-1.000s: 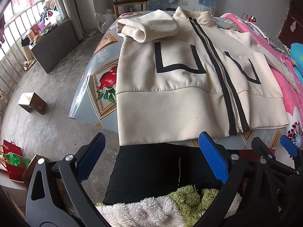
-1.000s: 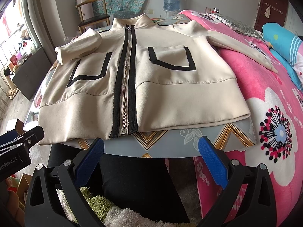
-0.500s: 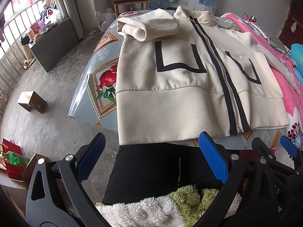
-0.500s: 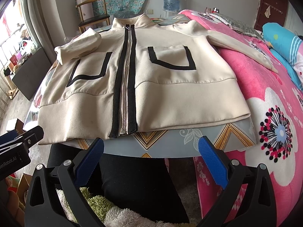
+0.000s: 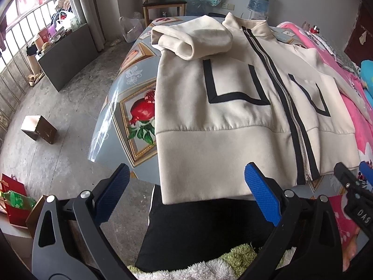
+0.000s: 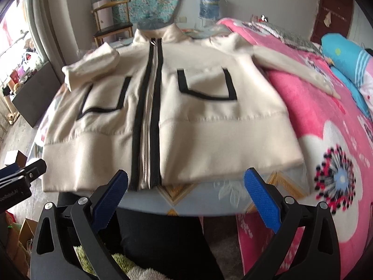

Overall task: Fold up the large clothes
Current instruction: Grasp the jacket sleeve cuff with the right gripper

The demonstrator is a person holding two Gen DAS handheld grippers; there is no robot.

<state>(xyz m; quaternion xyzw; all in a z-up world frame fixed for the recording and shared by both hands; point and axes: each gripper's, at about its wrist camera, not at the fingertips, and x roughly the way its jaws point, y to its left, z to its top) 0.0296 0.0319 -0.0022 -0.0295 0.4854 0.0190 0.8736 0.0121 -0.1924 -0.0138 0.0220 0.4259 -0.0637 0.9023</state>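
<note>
While both tools wait short of the cloth, a pink floral bed (image 6: 326,144) fills the right of the room and a table (image 5: 121,107) under a pomegranate-print cover stands just beside it. Spread face up across that table lies a cream zip-front jacket (image 6: 209,116) with black-trimmed pockets, its collar at the far end and its hem band hanging a little over the near edge. One sleeve (image 5: 193,40) is doubled back onto the chest; the other sleeve (image 6: 296,70) trails out onto the bed. The fabric looks thick, soft and fleecy, likely to sag under its own weight rather than hold a crease, so the firmer seamed places, the hem corners, the shoulder and the cuff, appear the soundest places to pinch. The outstretched sleeve seems the part yet to be brought in. The left hand-held gripper (image 5: 188,196) hovers near the hem's left corner, jaws wide apart and empty; the right hand-held gripper (image 6: 186,196) hangs before the hem beside the zip (image 6: 146,116), equally spread, touching nothing.
</note>
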